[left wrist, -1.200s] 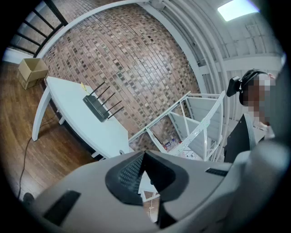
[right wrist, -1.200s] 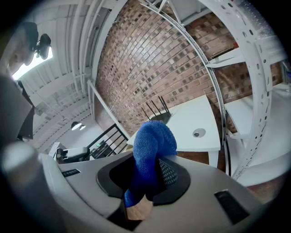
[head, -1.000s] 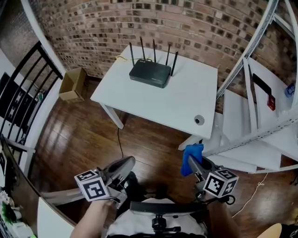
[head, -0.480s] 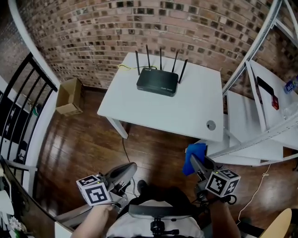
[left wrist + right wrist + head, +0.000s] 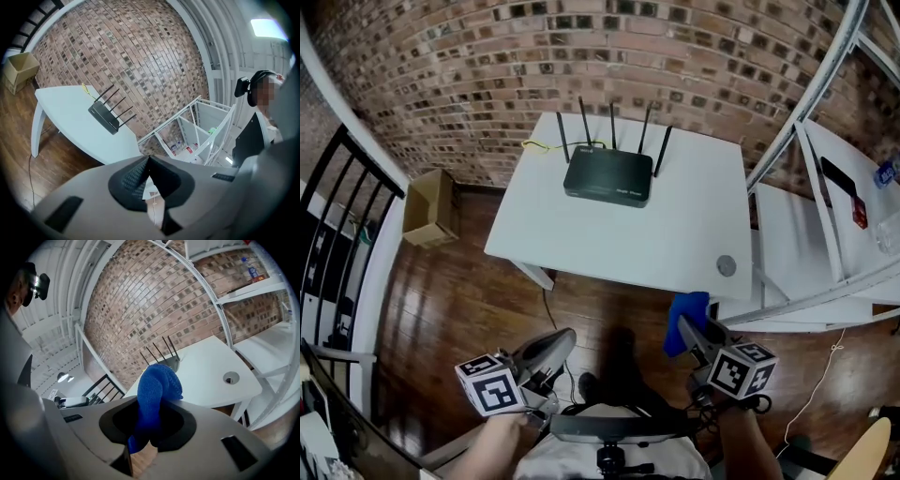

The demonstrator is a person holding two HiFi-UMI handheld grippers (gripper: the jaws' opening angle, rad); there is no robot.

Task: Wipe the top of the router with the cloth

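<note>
We are holding the right gripper [image 5: 151, 420] with its jaws clamped on the cloth [image 5: 158, 380], whose blue folds are bunching up above the tips. We are holding the left gripper [image 5: 149, 164] with its jaws pressed together. Both are hovering over the wood floor [image 5: 469, 291], short of the table's [image 5: 675, 239] near edge. The router [image 5: 608, 175] is sitting on the table toward its far side, antennas standing up, close to the brick wall [image 5: 487, 56] and well apart from the cloth. A box [image 5: 427, 208] is lying on the floor left of the table, and white shelves [image 5: 825, 234] are standing on its right.
</note>
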